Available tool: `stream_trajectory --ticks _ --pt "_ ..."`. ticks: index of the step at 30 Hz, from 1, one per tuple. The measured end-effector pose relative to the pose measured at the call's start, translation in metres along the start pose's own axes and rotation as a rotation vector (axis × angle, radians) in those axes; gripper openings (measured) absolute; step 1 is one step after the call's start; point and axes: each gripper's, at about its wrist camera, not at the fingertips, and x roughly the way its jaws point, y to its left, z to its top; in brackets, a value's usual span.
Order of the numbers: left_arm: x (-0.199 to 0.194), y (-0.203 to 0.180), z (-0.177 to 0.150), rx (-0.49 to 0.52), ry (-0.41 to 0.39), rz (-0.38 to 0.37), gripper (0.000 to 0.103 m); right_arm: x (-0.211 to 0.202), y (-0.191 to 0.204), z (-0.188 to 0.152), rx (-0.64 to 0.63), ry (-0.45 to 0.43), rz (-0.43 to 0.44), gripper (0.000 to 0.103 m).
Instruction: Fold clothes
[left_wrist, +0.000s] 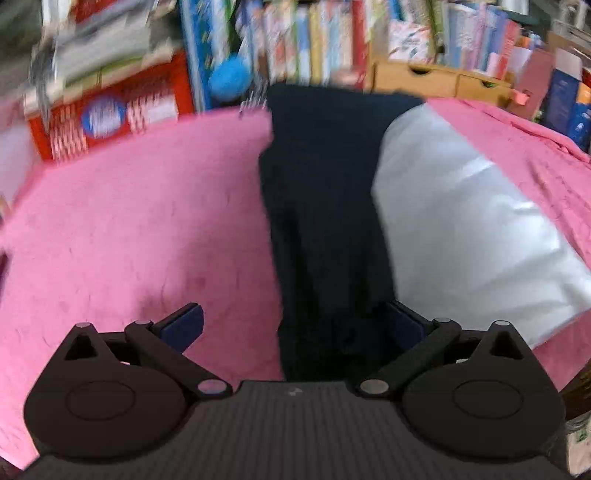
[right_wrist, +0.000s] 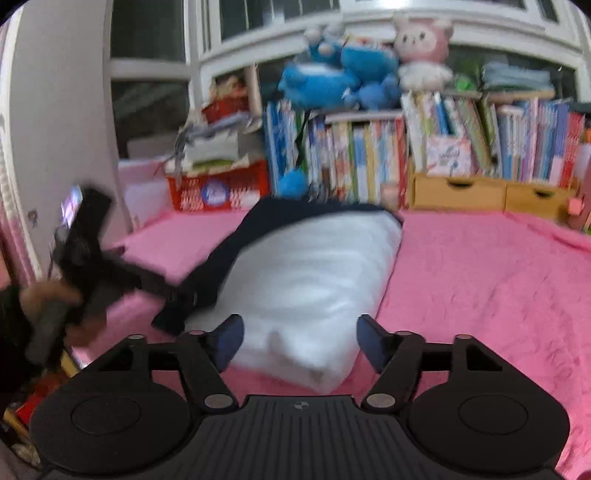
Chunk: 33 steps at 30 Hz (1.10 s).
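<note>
— Clothes first: how many do you count?

— Two. One dark navy garment (left_wrist: 325, 221) lies in a long strip on the pink blanket (left_wrist: 140, 229), and one white garment (left_wrist: 469, 229), folded into a thick pad, lies touching its right edge (from the right wrist view the navy one shows along the white one's left and far sides).

— And the grippers?

— Two as well. The left gripper (left_wrist: 293, 325) has its jaws spread wide; the near end of the navy strip runs between them, close against the right finger, but nothing is pinched. The right gripper (right_wrist: 300, 341) also has its jaws released, standing either side of the near corner of the white garment (right_wrist: 306, 280), apart from it. A hand (right_wrist: 48, 299) holding the left gripper shows blurred at the left of the right wrist view.

— What lies beyond the blanket?

— One red basket (right_wrist: 218, 190) stacked with papers, a row of books (right_wrist: 369, 162) too blurred to count, one wooden drawer unit (right_wrist: 491, 194) with two drawers, blue plush toys (right_wrist: 332, 79) piled on top (their number is unclear) and one pink plush (right_wrist: 423, 48).
</note>
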Motion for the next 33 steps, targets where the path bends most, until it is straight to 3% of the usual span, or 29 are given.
stream_trajectory --ticks 3,5,6,9,13,16,21,26,28,33 --pt "-0.009 0.014 0.001 -0.089 0.042 -0.029 0.103 0.01 -0.002 0.001 0.024 0.026 -0.025 0.072" --pt "-0.029 0.004 0.001 -0.033 0.003 0.001 0.103 0.018 -0.001 0.0 0.042 0.06 -0.02 0.073" --pt "-0.039 -0.001 0.0 -0.005 -0.016 0.015 0.103 0.022 0.002 -0.001 0.038 0.078 -0.016 0.078" --pt "-0.055 -0.016 -0.007 0.016 -0.028 -0.024 0.103 0.025 0.018 -0.009 -0.001 0.116 -0.036 0.091" --pt "-0.065 -0.03 -0.019 0.027 0.0 -0.03 0.103 0.016 0.038 -0.019 -0.004 0.098 -0.12 0.099" --pt "-0.077 -0.034 -0.027 0.03 0.001 0.0 0.103 0.003 0.045 -0.021 0.019 0.085 -0.128 0.1" --pt "-0.112 -0.042 -0.058 0.031 -0.047 0.02 0.103 -0.037 0.066 -0.028 -0.027 0.037 -0.184 0.103" --pt "-0.147 -0.05 -0.089 0.033 -0.095 0.041 0.103 -0.075 0.079 -0.06 0.001 -0.054 -0.245 0.103" --pt "-0.16 -0.054 -0.101 0.033 -0.115 0.049 0.103 -0.089 0.087 -0.073 0.008 -0.048 -0.257 0.103" --pt "-0.17 -0.051 -0.089 0.026 -0.172 0.053 0.103 -0.099 0.094 -0.067 -0.027 -0.071 -0.251 0.103"
